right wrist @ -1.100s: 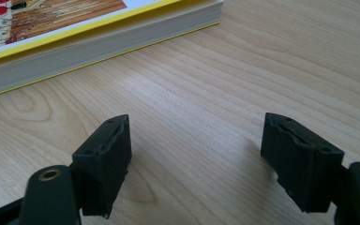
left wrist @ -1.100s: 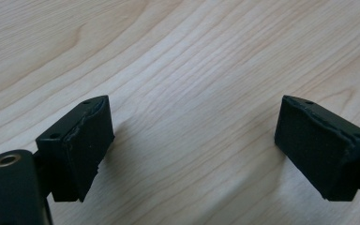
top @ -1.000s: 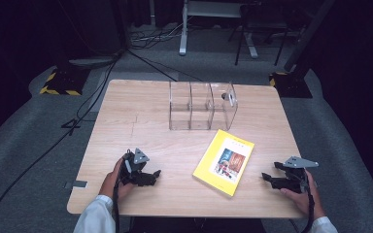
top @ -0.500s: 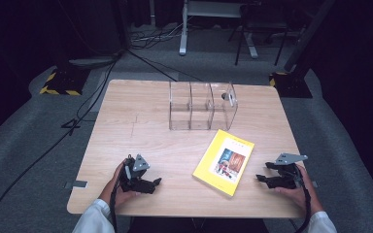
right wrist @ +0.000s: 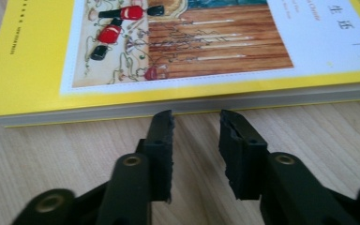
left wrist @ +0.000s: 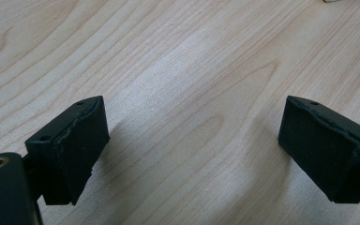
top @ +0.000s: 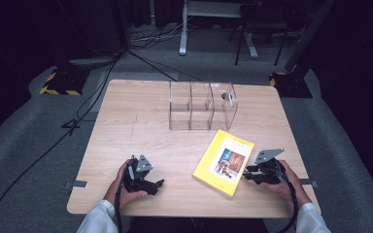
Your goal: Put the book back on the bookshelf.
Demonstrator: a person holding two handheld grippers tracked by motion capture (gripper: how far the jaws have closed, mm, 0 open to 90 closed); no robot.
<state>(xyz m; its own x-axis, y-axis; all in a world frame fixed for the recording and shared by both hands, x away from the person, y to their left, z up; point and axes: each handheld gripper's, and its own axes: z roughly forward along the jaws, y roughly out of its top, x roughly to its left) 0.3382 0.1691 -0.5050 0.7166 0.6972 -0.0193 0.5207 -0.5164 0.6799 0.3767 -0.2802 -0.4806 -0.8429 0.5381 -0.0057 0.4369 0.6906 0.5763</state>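
Note:
A yellow book [top: 223,162] with a picture on its cover lies flat on the wooden table [top: 136,116], right of centre. My right gripper [top: 246,174] is low on the table at the book's right side. In the right gripper view its tips [right wrist: 196,117] almost touch the grey page edge of the book [right wrist: 168,51]. Its jaws have just been closing; a narrow gap is left and nothing is between them. My left gripper [top: 158,187] rests near the front left, open wide over bare wood [left wrist: 192,126].
A clear plastic box [top: 201,104] with three compartments stands at the back middle of the table. Cables and stand feet lie on the dark floor beyond. The table's front edge runs just below both hands.
My right gripper has slid left up to the book's edge and its jaws have narrowed. The left gripper has hardly moved.

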